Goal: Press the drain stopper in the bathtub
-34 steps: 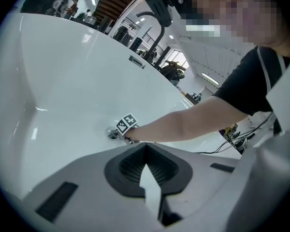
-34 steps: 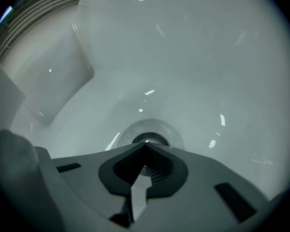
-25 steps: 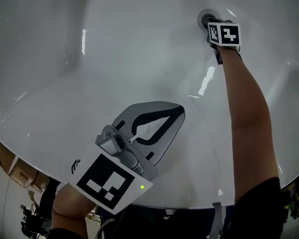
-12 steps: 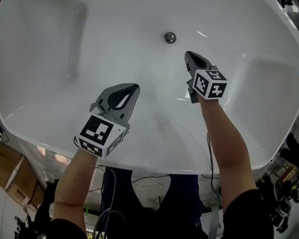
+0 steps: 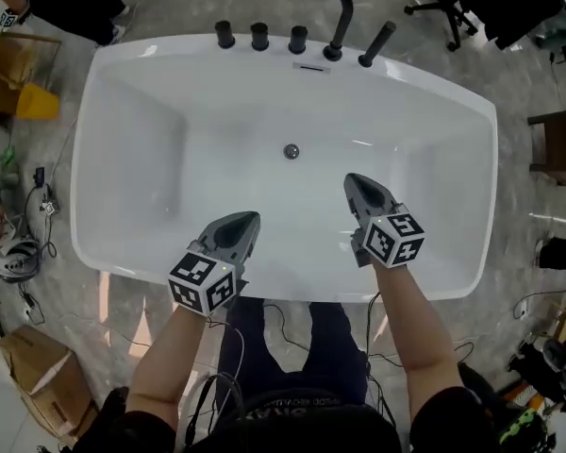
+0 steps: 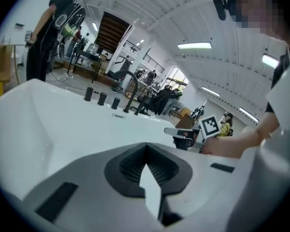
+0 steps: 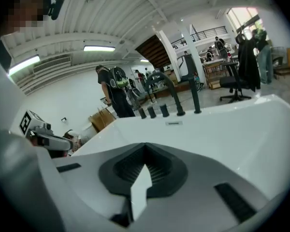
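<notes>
Left gripper (image 5: 253,218), right gripper (image 5: 350,179) closed; drain stopper (image 5: 291,151) head-view only.

I find no words, numbers or brand names that I can read. The only signs are the black-and-white square markers on the cubes of my left gripper (image 5: 247,220) and right gripper (image 5: 351,180), above the bathtub (image 5: 424,74); they carry no letters.
</notes>
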{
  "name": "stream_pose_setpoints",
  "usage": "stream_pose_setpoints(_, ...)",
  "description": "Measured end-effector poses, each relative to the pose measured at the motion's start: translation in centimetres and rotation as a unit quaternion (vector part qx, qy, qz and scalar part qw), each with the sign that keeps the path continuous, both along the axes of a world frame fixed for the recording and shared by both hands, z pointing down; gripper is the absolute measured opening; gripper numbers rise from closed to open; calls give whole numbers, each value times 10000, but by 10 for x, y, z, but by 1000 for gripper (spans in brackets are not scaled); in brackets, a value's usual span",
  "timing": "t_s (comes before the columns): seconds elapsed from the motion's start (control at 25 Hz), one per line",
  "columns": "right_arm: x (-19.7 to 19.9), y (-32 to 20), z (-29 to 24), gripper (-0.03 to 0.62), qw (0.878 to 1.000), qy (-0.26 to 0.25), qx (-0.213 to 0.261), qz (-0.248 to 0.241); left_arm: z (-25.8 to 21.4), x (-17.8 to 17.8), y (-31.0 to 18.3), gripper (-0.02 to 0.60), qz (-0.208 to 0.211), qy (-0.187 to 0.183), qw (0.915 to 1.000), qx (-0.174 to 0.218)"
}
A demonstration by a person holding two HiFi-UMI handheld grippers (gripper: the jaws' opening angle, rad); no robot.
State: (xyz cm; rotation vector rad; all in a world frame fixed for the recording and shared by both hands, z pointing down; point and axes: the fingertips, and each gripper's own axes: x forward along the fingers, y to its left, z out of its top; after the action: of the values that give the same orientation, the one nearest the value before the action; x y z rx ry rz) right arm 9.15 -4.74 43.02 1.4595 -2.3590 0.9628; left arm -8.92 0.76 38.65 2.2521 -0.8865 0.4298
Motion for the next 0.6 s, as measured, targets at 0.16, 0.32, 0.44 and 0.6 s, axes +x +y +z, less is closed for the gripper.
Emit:
stream_pose_setpoints(0.16, 5, 11, -82, 12, 9991, -159, 396, -7, -56, 7, -2, 5, 68, -26, 9995, 300)
stream_pose_setpoints(0.32, 4, 36, -144, 12, 9967, -410, 693, 28, -101, 13, 5, 4, 55, -52, 9989, 463)
stream_pose_setpoints(0.44, 7, 51, -181, 12, 9935, -682, 897, 163, -128, 22, 7, 5, 115, -19, 9982, 591)
stream_pose_setpoints(0.6, 8, 71, -223, 12, 9881, -943, 1198, 205, -155, 37, 19, 5, 447, -12, 9959, 787)
